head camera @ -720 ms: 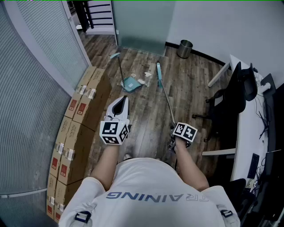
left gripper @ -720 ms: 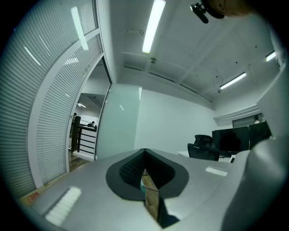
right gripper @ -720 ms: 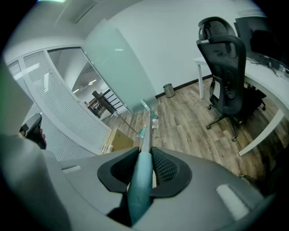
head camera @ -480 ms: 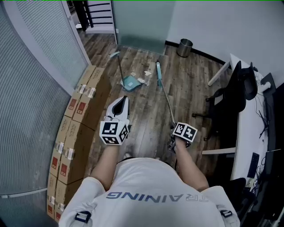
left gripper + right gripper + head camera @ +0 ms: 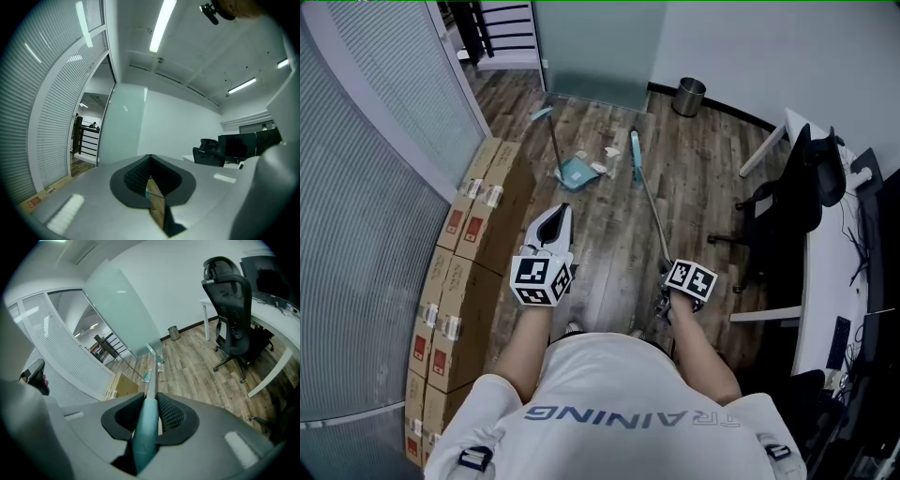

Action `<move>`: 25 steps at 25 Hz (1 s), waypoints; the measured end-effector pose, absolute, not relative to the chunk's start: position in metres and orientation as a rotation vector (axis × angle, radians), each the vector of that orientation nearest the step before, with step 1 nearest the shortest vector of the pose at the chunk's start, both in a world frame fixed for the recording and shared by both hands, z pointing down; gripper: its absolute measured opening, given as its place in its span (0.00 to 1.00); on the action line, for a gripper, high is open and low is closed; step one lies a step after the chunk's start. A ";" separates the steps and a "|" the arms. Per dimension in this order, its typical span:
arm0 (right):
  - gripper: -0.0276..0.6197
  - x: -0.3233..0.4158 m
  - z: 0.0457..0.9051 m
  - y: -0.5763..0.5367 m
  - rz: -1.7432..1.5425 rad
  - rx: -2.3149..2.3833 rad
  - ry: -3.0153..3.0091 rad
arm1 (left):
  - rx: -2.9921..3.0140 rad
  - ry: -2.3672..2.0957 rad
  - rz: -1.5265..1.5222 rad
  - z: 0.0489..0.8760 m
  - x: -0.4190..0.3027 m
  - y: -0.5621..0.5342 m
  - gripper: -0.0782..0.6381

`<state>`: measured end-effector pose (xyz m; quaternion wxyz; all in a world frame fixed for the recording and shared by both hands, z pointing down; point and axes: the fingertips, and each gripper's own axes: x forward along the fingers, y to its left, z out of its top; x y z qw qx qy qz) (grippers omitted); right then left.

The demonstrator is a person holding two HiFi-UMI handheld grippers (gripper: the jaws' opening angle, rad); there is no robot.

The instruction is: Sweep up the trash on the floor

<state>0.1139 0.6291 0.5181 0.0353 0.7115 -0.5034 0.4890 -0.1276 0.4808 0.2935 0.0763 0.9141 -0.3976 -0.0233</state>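
Note:
A teal dustpan (image 5: 575,174) with a long thin handle stands on the wood floor, with white paper scraps (image 5: 599,169) just to its right. The teal broom head (image 5: 635,156) rests on the floor right of the scraps. Its handle (image 5: 654,216) runs back to my right gripper (image 5: 673,281), which is shut on the teal grip (image 5: 145,427). In the right gripper view the broom head (image 5: 155,353) and dustpan (image 5: 146,377) lie ahead. My left gripper (image 5: 557,214) is held level short of the dustpan, shut (image 5: 150,160) with nothing between the jaws.
Stacked cardboard boxes (image 5: 464,246) line the curved slatted wall at left. A metal bin (image 5: 688,97) stands by the far wall. A black office chair (image 5: 789,208) and a white desk (image 5: 825,281) fill the right side. A frosted glass panel (image 5: 595,47) closes the far end.

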 end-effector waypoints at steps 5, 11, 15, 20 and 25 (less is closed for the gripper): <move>0.20 0.100 0.520 0.622 1.524 2.192 -1.538 | 2.737 -1.172 -0.078 0.294 -0.141 0.472 0.11; 0.20 0.074 0.521 0.609 1.507 2.197 -1.530 | 2.739 -1.145 -0.088 0.301 -0.168 0.459 0.11; 0.20 0.056 0.521 0.602 1.484 2.210 -1.535 | 2.724 -1.126 -0.077 0.315 -0.189 0.452 0.11; 0.20 0.041 0.518 0.595 1.455 2.205 -1.534 | 2.666 -1.102 -0.060 0.337 -0.205 0.439 0.11; 0.20 0.049 0.525 0.584 1.453 2.210 -1.508 | 2.662 -1.079 -0.033 0.349 -0.194 0.424 0.11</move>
